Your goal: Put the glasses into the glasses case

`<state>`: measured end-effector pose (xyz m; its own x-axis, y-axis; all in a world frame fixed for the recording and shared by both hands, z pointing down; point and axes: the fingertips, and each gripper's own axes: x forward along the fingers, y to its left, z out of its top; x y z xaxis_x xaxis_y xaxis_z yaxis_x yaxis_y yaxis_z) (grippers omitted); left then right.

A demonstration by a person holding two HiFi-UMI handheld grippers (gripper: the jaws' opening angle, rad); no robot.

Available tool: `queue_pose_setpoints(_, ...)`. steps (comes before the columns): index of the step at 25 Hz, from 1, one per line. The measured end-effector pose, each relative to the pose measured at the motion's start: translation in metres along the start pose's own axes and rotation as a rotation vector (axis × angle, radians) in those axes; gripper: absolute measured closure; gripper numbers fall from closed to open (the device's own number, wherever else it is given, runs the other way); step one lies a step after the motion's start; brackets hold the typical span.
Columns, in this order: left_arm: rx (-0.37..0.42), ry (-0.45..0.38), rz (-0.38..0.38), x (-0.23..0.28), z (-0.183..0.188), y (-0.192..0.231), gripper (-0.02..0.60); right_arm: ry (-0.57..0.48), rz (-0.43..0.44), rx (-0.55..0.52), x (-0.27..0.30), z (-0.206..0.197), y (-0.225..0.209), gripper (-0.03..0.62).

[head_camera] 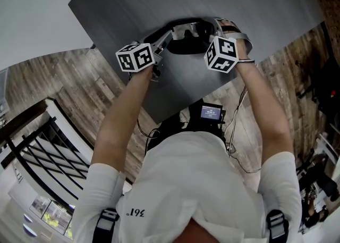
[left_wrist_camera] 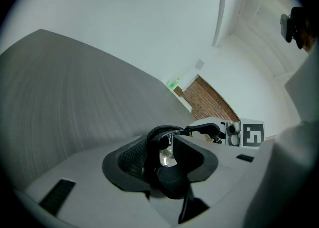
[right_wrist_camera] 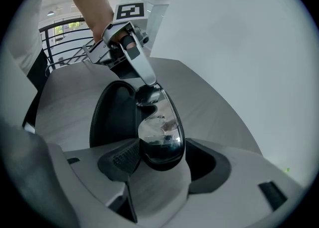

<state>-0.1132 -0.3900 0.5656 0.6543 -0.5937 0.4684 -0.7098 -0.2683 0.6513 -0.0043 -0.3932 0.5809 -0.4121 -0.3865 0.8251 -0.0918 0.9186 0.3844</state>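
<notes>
Though cubes block the head view, left claw clamps glasses

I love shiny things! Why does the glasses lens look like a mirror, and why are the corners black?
Right gripper view: the lens of the glasses mirrors the bright room, like a tiny picture. Both gripper views: the wide-angle camera leaves black corners and curves the table edge. Head view: no black corners.

glasses case partly hidden behind glasses
</notes>
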Motion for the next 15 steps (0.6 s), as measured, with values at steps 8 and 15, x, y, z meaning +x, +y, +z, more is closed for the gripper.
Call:
queue_pose_setpoints(8, -0.005, 0.006, -0.001, 0.009, -0.001, -0.004, 0.407, 0.009, 0.026, 0.020, -0.001, -0.009, -0.003, 0.312)
queue_pose_setpoints(15, -0.002, 0.009, 0.010, 0.008, 0.002, -0.001, 0.407, 0.022, 0.059, 0.026, -0.001, -0.005, 0.001, 0.263)
